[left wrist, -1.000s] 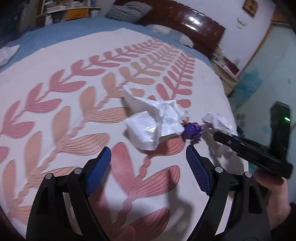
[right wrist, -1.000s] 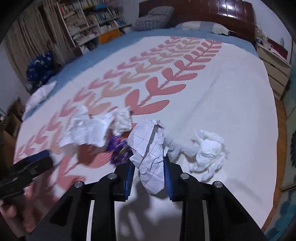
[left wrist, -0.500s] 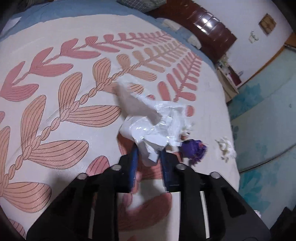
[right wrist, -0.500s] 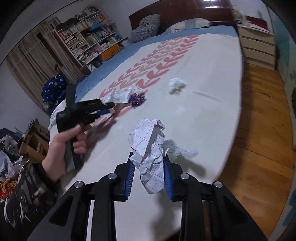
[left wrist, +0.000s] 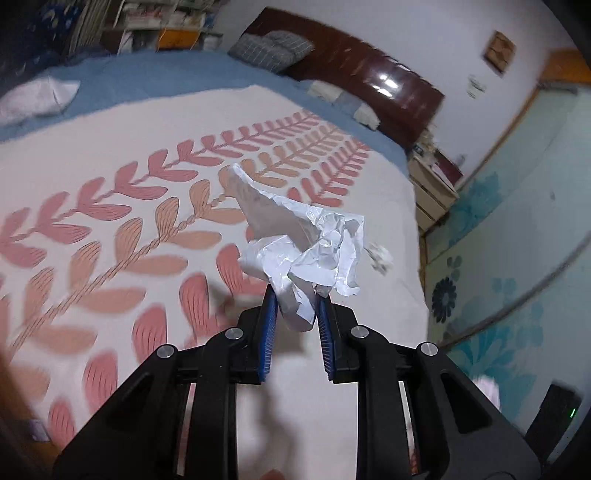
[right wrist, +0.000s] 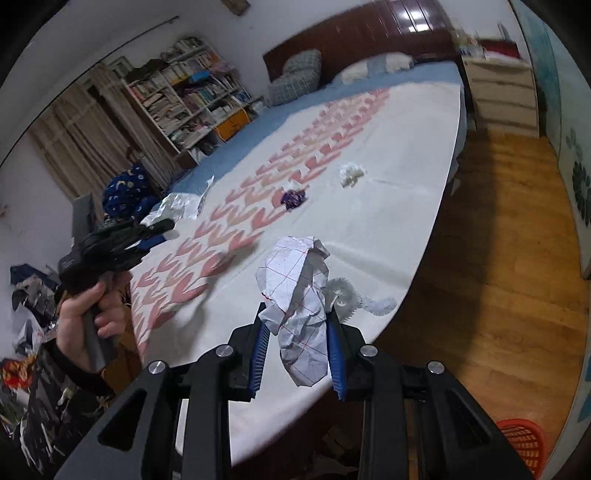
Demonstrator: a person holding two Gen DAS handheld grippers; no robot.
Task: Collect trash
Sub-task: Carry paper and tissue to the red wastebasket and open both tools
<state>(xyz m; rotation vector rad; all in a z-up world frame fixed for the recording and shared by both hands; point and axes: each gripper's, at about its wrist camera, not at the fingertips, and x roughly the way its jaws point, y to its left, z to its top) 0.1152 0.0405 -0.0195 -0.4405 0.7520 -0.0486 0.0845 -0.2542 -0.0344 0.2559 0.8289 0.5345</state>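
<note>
My left gripper (left wrist: 294, 308) is shut on a crumpled white plastic wrapper (left wrist: 306, 251) and holds it in the air above the bed. It also shows in the right wrist view (right wrist: 147, 230), with the wrapper (right wrist: 177, 206). My right gripper (right wrist: 297, 338) is shut on a crumpled white paper with red grid lines (right wrist: 301, 306), held above the bed's near edge, with a white fuzzy strand (right wrist: 354, 295) hanging beside it. A purple wrapper (right wrist: 293, 197) and a white tissue wad (right wrist: 351, 172) lie on the bedspread. The tissue wad shows small in the left wrist view (left wrist: 378, 254).
The bed has a white spread with pink leaf patterns (left wrist: 129, 229) and a dark headboard (right wrist: 369, 33). A red basket (right wrist: 524, 443) stands on the wooden floor (right wrist: 498, 258) at lower right. A bookshelf (right wrist: 184, 96) and a white dresser (right wrist: 498, 92) stand by the walls.
My left gripper closed on the white plastic wrapper and lifted it off the bed. My right gripper, still holding the grid paper, has drawn back from the bed toward its edge.
</note>
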